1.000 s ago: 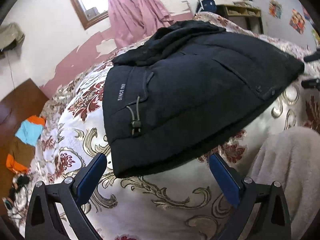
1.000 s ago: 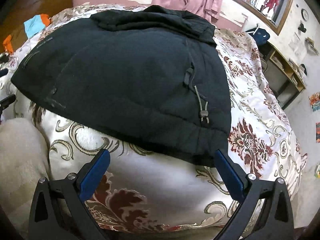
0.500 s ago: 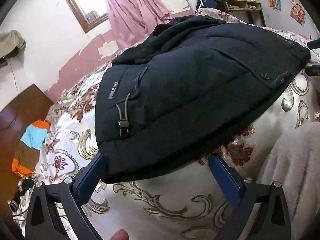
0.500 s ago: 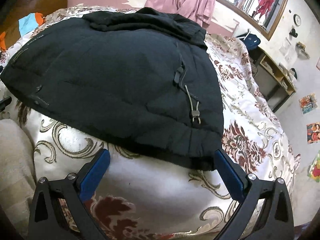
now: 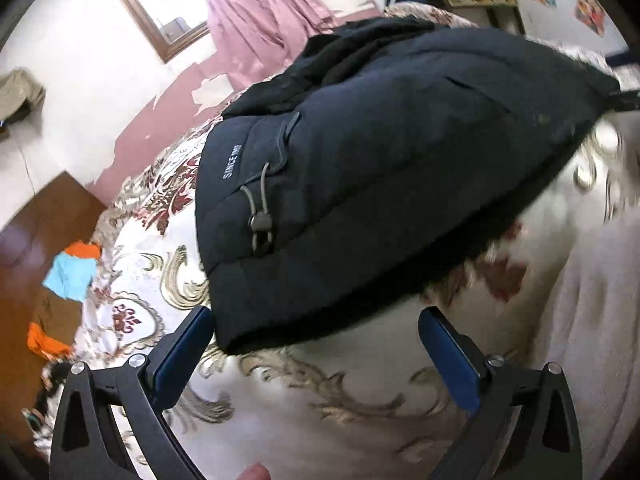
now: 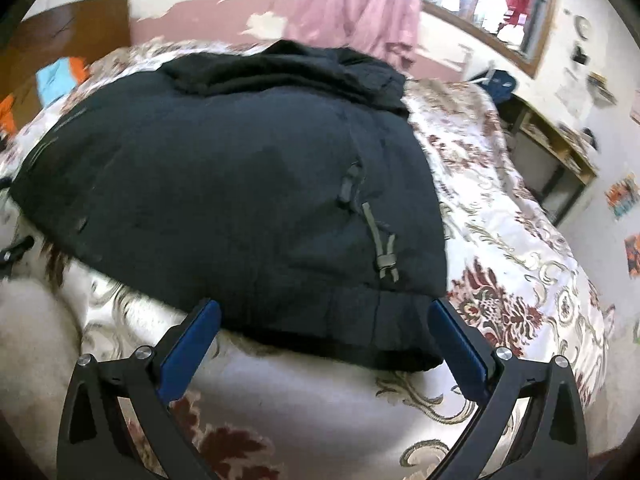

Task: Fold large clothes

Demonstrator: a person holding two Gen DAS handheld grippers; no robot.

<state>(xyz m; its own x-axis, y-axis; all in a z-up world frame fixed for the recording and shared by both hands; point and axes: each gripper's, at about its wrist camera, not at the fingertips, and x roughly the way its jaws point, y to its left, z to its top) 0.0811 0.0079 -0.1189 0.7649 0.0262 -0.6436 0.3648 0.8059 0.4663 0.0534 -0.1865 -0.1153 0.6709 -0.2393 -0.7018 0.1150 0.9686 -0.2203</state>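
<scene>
Black padded jacket [image 5: 400, 168] lies flat on the bed [image 5: 328, 396], hem toward both cameras, hood end bunched at the far side near the pink curtain [image 5: 256, 20]. Bed cover is cream with gold scrolls and dark red floral motifs. Left hand-held gripper [image 5: 316, 344]: blue-padded fingers spread wide, nothing between them; the left fingertip [image 5: 188, 340] sits just beside the jacket's near hem corner, contact uncertain. A grey drawcord with toggle [image 5: 260, 220] shows on that corner, next to white lettering "SINCE". Right hand-held gripper [image 6: 324, 332]: also spread wide, its two fingertips flanking the hem at the opposite corner, hem edge between them but not pinched. A second cord toggle [image 6: 386, 260] lies just above that corner. A pale fluffy blanket [image 5: 588, 320] rests on the bed beside the jacket, between the two grippers' positions. Brown floor at the left holds scattered blue and orange clothes [image 5: 68, 272]. Wooden shelf unit [image 6: 556, 160] stands against the wall past the bed's right side. Edges of both views are motion-blurred.
</scene>
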